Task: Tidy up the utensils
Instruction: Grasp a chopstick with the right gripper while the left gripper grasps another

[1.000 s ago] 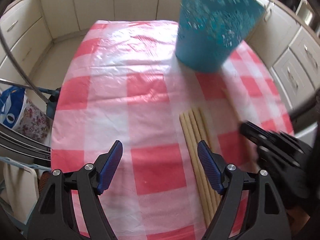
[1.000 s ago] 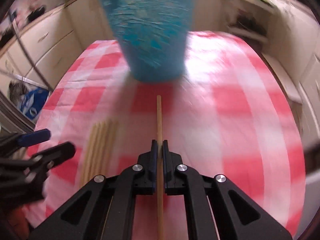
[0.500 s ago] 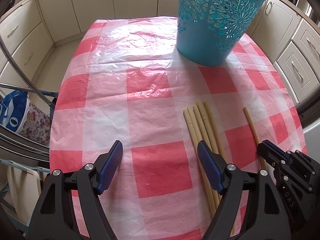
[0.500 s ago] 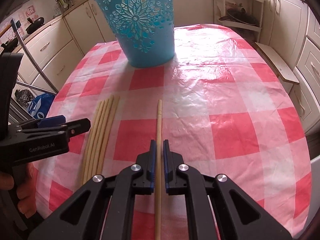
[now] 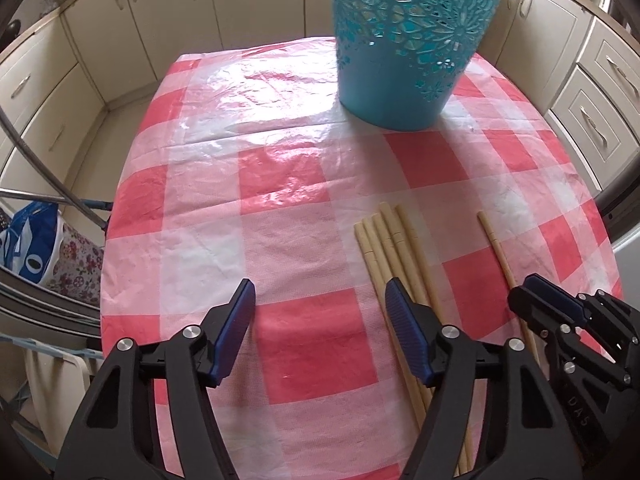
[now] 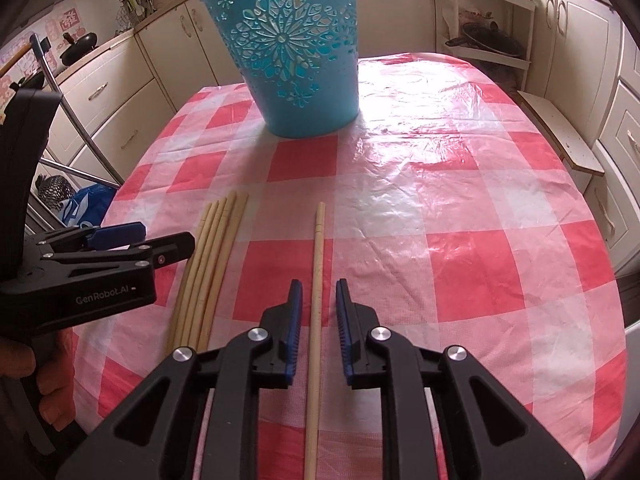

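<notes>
A single wooden chopstick lies on the red-and-white checked table, running between the fingers of my right gripper, which is open with the pads apart from it. It also shows in the left wrist view. A bundle of several chopsticks lies to its left, also in the left wrist view. My left gripper is open and empty, its right finger over the bundle. A blue cut-out basket stands upright at the far side, also in the left wrist view.
The table is covered with a shiny plastic checked cloth. Cream kitchen cabinets surround it. A metal rack and a blue bag stand off the table's left edge. A shelf with a pan is at the back right.
My right gripper has opened and let go of the single chopstick, which now lies on the table. The left gripper stayed open; the view has steadied.
</notes>
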A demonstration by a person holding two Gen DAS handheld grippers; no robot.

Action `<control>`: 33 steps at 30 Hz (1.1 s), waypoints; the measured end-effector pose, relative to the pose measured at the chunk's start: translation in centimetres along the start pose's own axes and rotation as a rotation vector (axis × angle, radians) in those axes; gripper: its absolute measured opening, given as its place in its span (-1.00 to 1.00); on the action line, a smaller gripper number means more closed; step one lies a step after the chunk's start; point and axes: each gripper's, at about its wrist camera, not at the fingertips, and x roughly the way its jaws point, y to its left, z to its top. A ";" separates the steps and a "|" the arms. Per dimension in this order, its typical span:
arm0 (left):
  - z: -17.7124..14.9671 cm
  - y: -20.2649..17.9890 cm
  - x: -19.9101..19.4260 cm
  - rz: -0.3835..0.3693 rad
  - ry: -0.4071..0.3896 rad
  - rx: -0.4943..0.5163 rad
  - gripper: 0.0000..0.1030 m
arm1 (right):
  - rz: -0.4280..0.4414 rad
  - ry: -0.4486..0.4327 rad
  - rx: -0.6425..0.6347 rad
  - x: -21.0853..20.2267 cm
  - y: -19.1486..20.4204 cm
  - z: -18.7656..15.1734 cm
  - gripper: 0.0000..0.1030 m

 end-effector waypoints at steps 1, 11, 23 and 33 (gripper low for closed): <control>0.1 -0.3 0.0 -0.004 0.000 0.007 0.16 | -0.004 0.001 -0.005 0.0 0.1 0.0 -0.64; 0.4 -0.1 0.3 -0.040 0.010 0.020 -0.13 | -0.013 0.004 -0.009 -0.1 -0.4 0.0 -0.62; 0.1 -2.9 -0.1 -0.053 -0.018 0.164 -0.83 | -0.073 0.001 -0.080 0.7 0.7 0.7 -0.56; 0.2 -3.8 0.1 -0.069 -0.016 0.204 -0.84 | -0.087 0.002 -0.082 1.0 0.3 1.2 -0.87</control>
